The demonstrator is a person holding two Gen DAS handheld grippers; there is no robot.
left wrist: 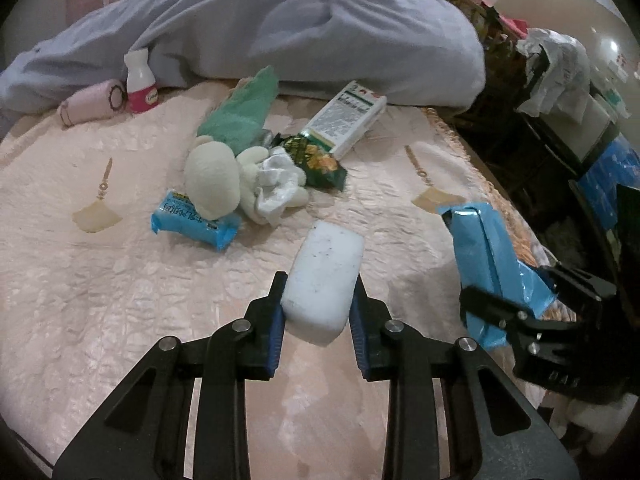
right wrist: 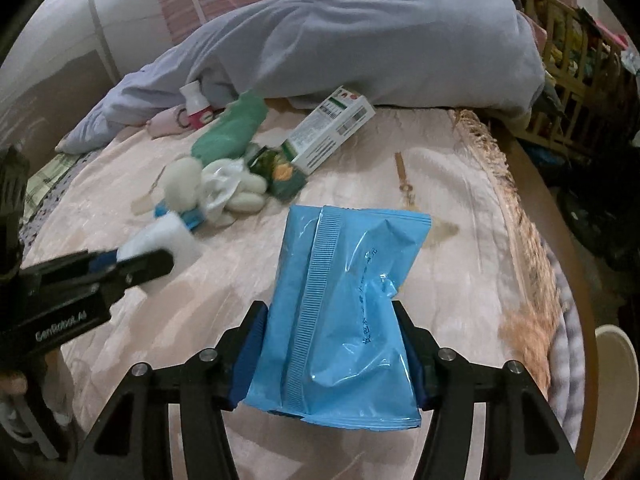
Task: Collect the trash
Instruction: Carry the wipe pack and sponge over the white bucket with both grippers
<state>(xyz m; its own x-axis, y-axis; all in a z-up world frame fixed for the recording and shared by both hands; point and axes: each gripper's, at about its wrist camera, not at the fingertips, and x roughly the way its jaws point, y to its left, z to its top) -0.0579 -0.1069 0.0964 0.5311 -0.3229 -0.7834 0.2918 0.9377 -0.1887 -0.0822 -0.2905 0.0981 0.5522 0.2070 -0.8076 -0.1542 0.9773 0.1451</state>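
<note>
A: Two grippers are loaded. Start with the pink bedspread (left wrist: 120,280): it carries everything, with the lavender duvet (left wrist: 280,32) bunched at its far side.

B: And your right gripper (right wrist: 332,344)?

A: It is clenched on the blue wrapper (right wrist: 344,308), held up above the bed near its fringed edge; faint print runs down it, too small to read.

B: Any writing you can read?

A: Your left gripper (right wrist: 120,264) shows "GenRobot.AI" on its body. It clamps the white foam block (left wrist: 324,280) just above the spread. Beyond lie the white carton (left wrist: 348,120) and a small blue packet (left wrist: 192,220), print illegible.
</note>
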